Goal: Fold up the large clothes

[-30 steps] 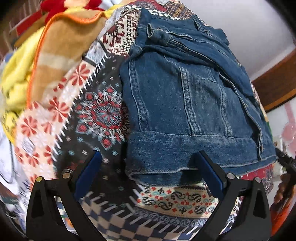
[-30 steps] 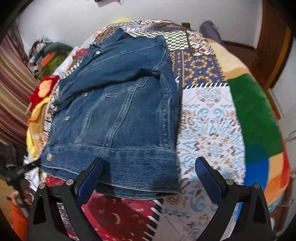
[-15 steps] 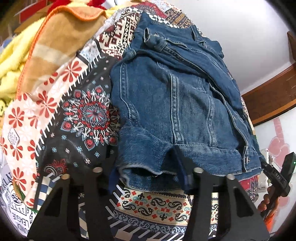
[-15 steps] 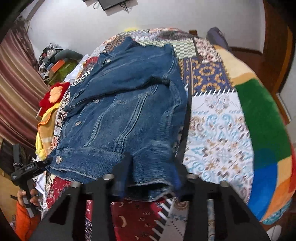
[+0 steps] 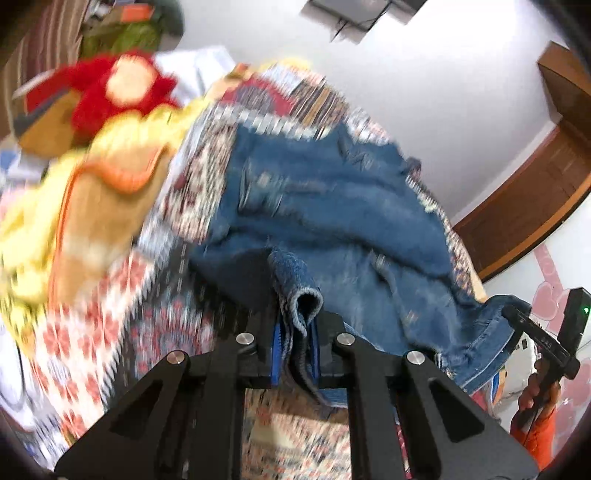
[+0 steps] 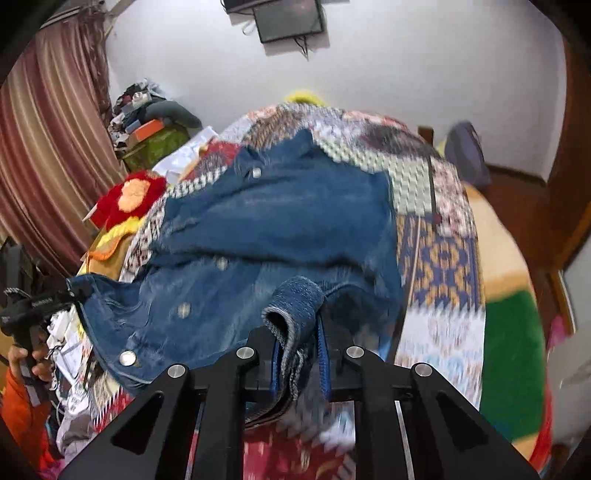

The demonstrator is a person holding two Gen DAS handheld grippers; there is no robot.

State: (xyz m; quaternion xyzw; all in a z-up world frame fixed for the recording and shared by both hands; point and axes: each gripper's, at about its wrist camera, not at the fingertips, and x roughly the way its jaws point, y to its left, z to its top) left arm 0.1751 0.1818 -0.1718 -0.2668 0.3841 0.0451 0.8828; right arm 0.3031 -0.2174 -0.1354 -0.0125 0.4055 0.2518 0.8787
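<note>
A blue denim jacket [image 5: 325, 206] lies on a patchwork bedspread [image 5: 110, 314], collar at the far end. My left gripper [image 5: 295, 339] is shut on a bunched fold of the jacket's bottom hem and holds it lifted off the bed. In the right wrist view the jacket [image 6: 280, 214] shows the same way, and my right gripper [image 6: 299, 354] is shut on the hem at the other corner, also lifted. The hem hangs between the two grippers. The view is motion-blurred.
A yellow and orange blanket [image 5: 92, 206] and a red plush toy [image 5: 118, 88] lie along the bed's left side. A pile of clothes and boxes [image 6: 151, 122] stands by the striped curtain [image 6: 44, 155]. A wall screen [image 6: 288, 18] hangs behind the bed; a wooden door frame [image 5: 532, 206] is to the right.
Both grippers closed on the jacket's bottom hem and have lifted it up and forward toward the collar. One second ago both were open at the hem.
</note>
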